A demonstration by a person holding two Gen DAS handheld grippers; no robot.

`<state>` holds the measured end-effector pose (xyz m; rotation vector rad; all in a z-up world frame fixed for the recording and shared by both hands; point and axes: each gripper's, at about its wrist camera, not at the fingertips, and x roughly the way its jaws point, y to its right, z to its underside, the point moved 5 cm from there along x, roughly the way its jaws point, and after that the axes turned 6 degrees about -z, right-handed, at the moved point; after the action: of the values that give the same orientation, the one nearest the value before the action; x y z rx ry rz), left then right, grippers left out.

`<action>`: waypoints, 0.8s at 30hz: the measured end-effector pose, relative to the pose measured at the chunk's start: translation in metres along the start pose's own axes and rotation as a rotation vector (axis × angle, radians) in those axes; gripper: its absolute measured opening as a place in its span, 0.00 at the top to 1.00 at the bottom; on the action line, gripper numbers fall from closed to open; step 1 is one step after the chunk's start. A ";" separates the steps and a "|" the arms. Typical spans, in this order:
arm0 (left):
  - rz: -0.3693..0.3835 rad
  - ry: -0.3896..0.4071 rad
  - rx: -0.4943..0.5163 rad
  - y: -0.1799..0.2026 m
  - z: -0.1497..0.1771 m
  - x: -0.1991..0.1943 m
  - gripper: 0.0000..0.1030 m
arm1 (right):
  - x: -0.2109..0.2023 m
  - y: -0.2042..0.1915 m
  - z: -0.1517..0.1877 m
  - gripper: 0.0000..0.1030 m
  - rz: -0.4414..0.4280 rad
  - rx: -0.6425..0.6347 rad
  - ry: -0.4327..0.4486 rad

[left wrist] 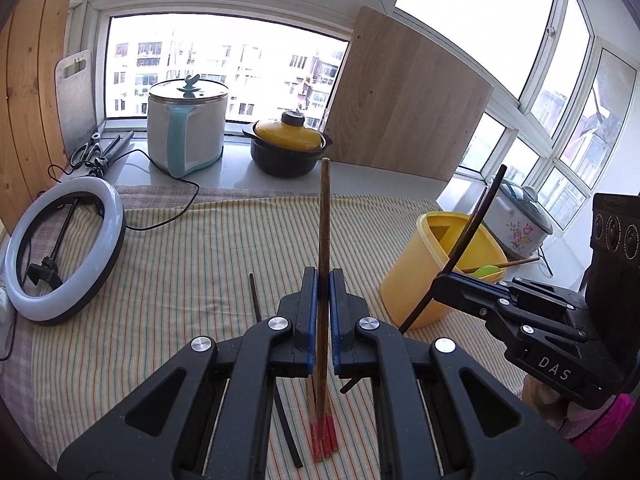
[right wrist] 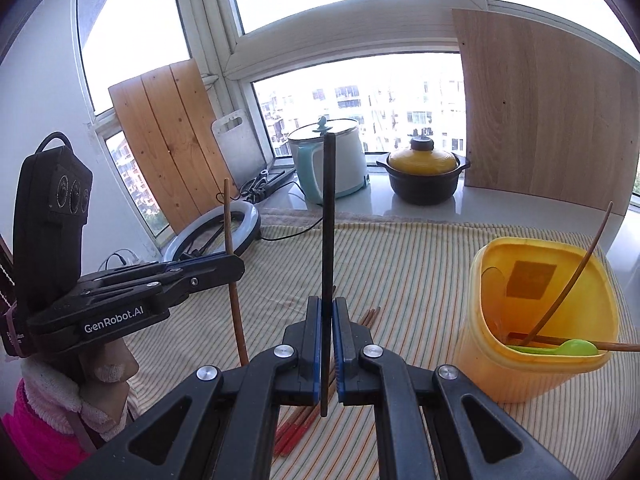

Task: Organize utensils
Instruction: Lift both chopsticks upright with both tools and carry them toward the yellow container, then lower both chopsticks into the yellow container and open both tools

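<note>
My left gripper (left wrist: 324,280) pinches a brown chopstick (left wrist: 323,216) upright; my right gripper (right wrist: 327,308) clamps a black chopstick (right wrist: 329,216) beside the yellow holder (right wrist: 536,320), above red-tipped chopsticks (left wrist: 322,436) on the table

The table is covered by a cloth (left wrist: 180,264) striped in cream, green and orange. A yellow container (right wrist: 536,320) is seen, with a lime-green spoon (right wrist: 560,347) inside. A brown wooden chopstick (left wrist: 325,216) and a black chopstick (right wrist: 328,216) are shown. Red tips are borne by the chopsticks on the cloth (left wrist: 323,438). A black pot (left wrist: 286,150) is topped by a yellow lid. Both black grippers are lined with blue pads (left wrist: 314,312).
</note>
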<state>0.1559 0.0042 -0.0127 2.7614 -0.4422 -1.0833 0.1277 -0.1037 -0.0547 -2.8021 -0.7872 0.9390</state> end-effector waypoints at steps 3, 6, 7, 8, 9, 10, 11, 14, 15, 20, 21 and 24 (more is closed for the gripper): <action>0.006 0.012 0.003 0.006 -0.004 -0.002 0.97 | -0.009 0.001 -0.009 0.97 0.000 -0.004 0.033; 0.008 0.028 0.011 0.011 -0.009 -0.006 0.97 | -0.021 0.004 -0.019 0.97 0.003 0.000 0.072; 0.008 0.033 0.014 0.013 -0.011 -0.006 0.97 | -0.025 0.006 -0.023 0.97 0.003 0.004 0.084; 0.010 0.036 0.016 0.015 -0.012 -0.007 0.97 | -0.030 0.008 -0.026 0.97 0.004 0.007 0.097; 0.012 0.040 0.018 0.016 -0.014 -0.008 0.97 | -0.035 0.010 -0.029 0.97 0.007 0.010 0.110; 0.014 0.043 0.019 0.018 -0.015 -0.008 0.97 | -0.039 0.013 -0.033 0.97 0.010 0.013 0.124; 0.017 0.047 0.020 0.019 -0.017 -0.009 0.97 | -0.044 0.015 -0.036 0.97 0.013 0.018 0.137; 0.021 0.056 0.028 0.024 -0.020 -0.009 0.97 | -0.060 0.022 -0.047 0.97 0.024 0.025 0.174; 0.022 0.059 0.030 0.025 -0.021 -0.009 0.97 | -0.065 0.024 -0.051 0.97 0.031 0.025 0.187; 0.031 0.069 0.033 0.032 -0.027 -0.008 0.97 | -0.090 0.038 -0.067 0.97 0.061 0.032 0.250; 0.033 0.070 0.034 0.033 -0.028 -0.008 0.97 | -0.095 0.041 -0.069 0.97 0.066 0.036 0.262; 0.036 0.075 0.037 0.037 -0.032 -0.006 0.97 | -0.108 0.050 -0.075 0.97 0.081 0.052 0.296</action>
<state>0.1658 -0.0279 0.0233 2.8036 -0.5050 -0.9691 0.1207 -0.1948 0.0528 -2.8505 -0.6038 0.5241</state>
